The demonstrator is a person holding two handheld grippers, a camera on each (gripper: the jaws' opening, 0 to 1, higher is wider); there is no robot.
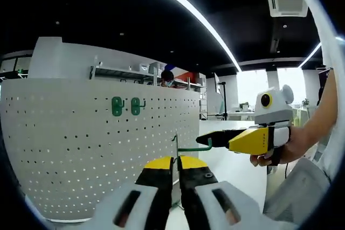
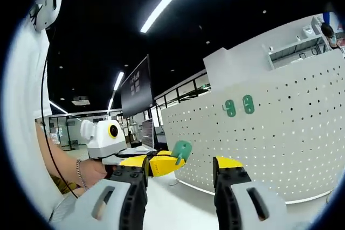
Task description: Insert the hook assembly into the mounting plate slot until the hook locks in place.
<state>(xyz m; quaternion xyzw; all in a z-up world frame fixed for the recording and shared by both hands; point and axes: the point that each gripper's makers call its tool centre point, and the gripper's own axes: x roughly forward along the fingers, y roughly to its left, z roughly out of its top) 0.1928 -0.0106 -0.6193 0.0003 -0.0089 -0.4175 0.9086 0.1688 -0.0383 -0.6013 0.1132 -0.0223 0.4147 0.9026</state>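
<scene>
No readable writing showing anywhere. Left gripper (image 1: 175,172) clamping a thin green wire hook (image 1: 186,147), its flat teal plate (image 2: 181,150) facing the white pegboard (image 1: 97,149). Right gripper (image 2: 180,172) standing apart, gripping nothing. Two green hooks (image 1: 125,105), apparently, hanging on the board already.

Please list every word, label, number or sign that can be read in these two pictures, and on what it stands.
None can be read.
Dark wall screen: pale marks, too blurred to read.
White pegboard, green hooks, both hand-held grippers: no lettering seen.
</scene>
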